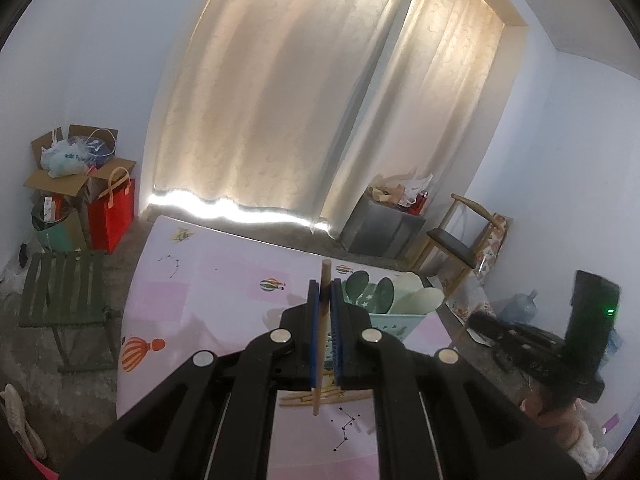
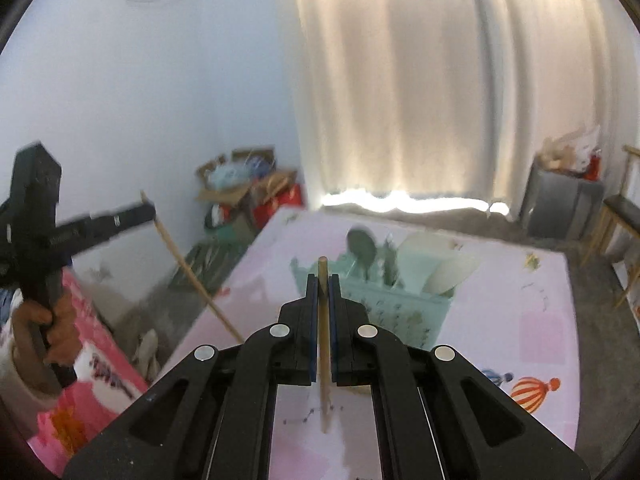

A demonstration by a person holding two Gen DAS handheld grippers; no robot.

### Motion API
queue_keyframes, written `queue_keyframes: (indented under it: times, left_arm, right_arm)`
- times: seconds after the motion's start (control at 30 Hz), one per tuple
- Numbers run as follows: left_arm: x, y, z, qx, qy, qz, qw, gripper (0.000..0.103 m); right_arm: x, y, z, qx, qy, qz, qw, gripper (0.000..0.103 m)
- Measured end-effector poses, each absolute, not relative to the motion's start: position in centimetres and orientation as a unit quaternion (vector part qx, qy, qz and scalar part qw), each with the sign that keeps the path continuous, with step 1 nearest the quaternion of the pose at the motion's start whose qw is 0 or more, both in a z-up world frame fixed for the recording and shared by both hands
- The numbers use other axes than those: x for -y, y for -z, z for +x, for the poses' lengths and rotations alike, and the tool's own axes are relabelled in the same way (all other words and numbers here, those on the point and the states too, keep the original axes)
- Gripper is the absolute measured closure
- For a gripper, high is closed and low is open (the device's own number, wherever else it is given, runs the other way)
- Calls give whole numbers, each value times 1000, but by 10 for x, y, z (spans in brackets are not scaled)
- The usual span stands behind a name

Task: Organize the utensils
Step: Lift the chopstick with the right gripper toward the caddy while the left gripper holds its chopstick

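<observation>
My left gripper (image 1: 325, 286) is shut on a wooden chopstick (image 1: 320, 360) that stands almost upright between its blue pads, above the pink tablecloth (image 1: 208, 280). Several loose chopsticks (image 1: 308, 398) lie on the cloth below it. Just behind and to the right stands a mint utensil holder (image 1: 400, 322) with green and pale spoons. My right gripper (image 2: 322, 280) is shut on another chopstick (image 2: 323, 344), held upright in front of the holder (image 2: 384, 304). In the right wrist view the left gripper (image 2: 146, 210) shows at the left, held by a hand (image 2: 44, 320), its chopstick (image 2: 192, 276) slanting down.
A green folding stool (image 1: 60, 296) and a pile of bags and boxes (image 1: 80, 184) stand left of the table. A grey box (image 1: 380, 228) and a wooden chair (image 1: 456, 240) stand beyond the far right corner. Curtains hang behind.
</observation>
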State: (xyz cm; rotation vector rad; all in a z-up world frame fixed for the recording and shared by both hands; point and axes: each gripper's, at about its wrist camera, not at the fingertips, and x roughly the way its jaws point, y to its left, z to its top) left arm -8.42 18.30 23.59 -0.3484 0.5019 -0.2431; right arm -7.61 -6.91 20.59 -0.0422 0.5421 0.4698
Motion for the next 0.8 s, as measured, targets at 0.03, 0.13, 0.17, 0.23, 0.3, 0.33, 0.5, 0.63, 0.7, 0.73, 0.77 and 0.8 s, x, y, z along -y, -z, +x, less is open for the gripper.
queue_keyframes:
  times: [0.03,0.13,0.17,0.23,0.3,0.33,0.5,0.63,0.7,0.73,0.77,0.8]
  left_arm:
    - [-182,-236,-84,-246,121,-174,946,98]
    - [-179,-236,-83,-249,124,-173,945,98]
    - [-177,-236,-83,-249,125,-169,946,98]
    - [-173,-237,-86,-244,125,-156,949,98]
    - [-167,-237,-89,-241,123,-144,952,98]
    - [-163,-236,-90,-241,122,-134,954,98]
    - [-146,-228,-95,-245,119,-103,957,98]
    - [-141,-225,-98,-245,121,-94,957,98]
    - [-140,-225,-98,-246,123,-94,957,98]
    - [-140,-225,-97,-246,124,-96,957,98]
    - [-140,-225,-97,-245,124,-97,957,98]
    - [-141,-225,-97,-245,124,-97,957,98]
  right_arm:
    - [71,-207,-77,-260,-229,-21,938,100]
    - [63,-204,-76,-268,-242,-33,932,100]
    - [65,-203,-73,-272,-244,-35,930,100]
    - [66,-195,-73,-280,-245,-31,928,100]
    - [65,-189,-75,-281,-246,-31,927,100]
    - [62,-187,-75,-288,-250,-36,924,100]
    - [53,-178,-76,-304,-261,-48,915,100]
    - [55,-182,-77,-299,-260,-45,917,100]
    - [58,-184,-77,-300,-260,-41,917,100]
    - [58,-183,-76,-300,-260,-40,917,100]
    - [58,-183,-75,-300,-261,-38,917,100]
    - [59,-183,-75,-301,-262,-36,916,100]
